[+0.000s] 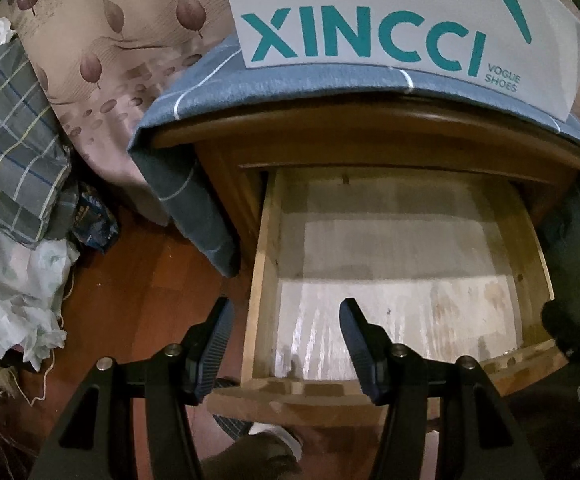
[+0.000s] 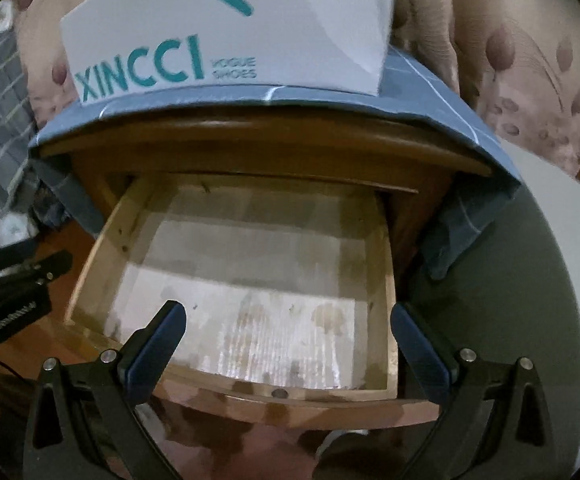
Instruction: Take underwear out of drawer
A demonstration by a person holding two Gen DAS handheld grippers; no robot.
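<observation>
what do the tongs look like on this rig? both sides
Both match: black angular frames with triangular cut-outs and silver bolt heads, each finger faced with a dark blue ribbed pad. Left tongs, right tongs. In the right wrist view, the left unit's black body carries small white lettering, unreadable.

White box (image 1: pixel 409 8) reads "XINCCI VOGUE SHOES".

The drawer (image 1: pixel 393 264) stands pulled out from the nightstand (image 1: pixel 369 140), toward the person. A cloth (image 1: pixel 290 84) lies over the nightstand's top and hangs down both its sides; on it stands a shoe box (image 1: pixel 389 12). Behind hangs a curtain (image 1: pixel 102 40). Left of the nightstand, bedding (image 1: pixel 14 128) is piled on the floor (image 1: pixel 138 280). The left gripper (image 1: pixel 286 316) hovers over the drawer's front left corner, the right gripper (image 2: pixel 290 320) over its front edge.
</observation>
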